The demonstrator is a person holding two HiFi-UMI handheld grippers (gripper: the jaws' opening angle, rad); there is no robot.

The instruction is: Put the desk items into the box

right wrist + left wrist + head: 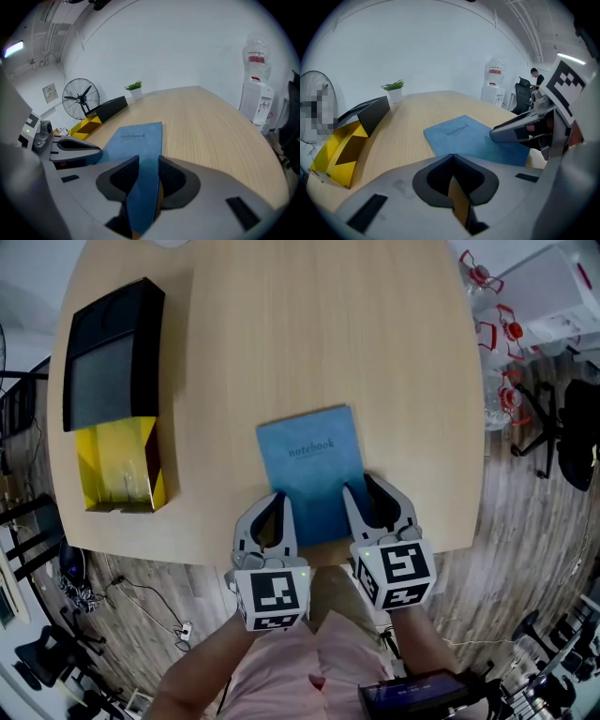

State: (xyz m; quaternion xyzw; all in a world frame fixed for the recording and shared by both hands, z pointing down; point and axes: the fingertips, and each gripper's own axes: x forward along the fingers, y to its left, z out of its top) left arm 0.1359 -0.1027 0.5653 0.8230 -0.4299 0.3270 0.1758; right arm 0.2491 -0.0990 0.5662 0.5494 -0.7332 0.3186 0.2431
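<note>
Right hand-held gripper [149,161] clamps the near short edge of the notebook [309,465], whose long axis points away; box [120,457] lies far left, nearer the closed, empty left hand-held gripper [452,158].

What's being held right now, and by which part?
The right hand-held gripper clamps the blue notebook by its near edge; the left hand-held gripper holds nothing.

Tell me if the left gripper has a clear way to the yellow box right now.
Probably yes. The left gripper is shut on nothing, and only bare table lies between it and the yellow box, which lies open to its left.
</note>
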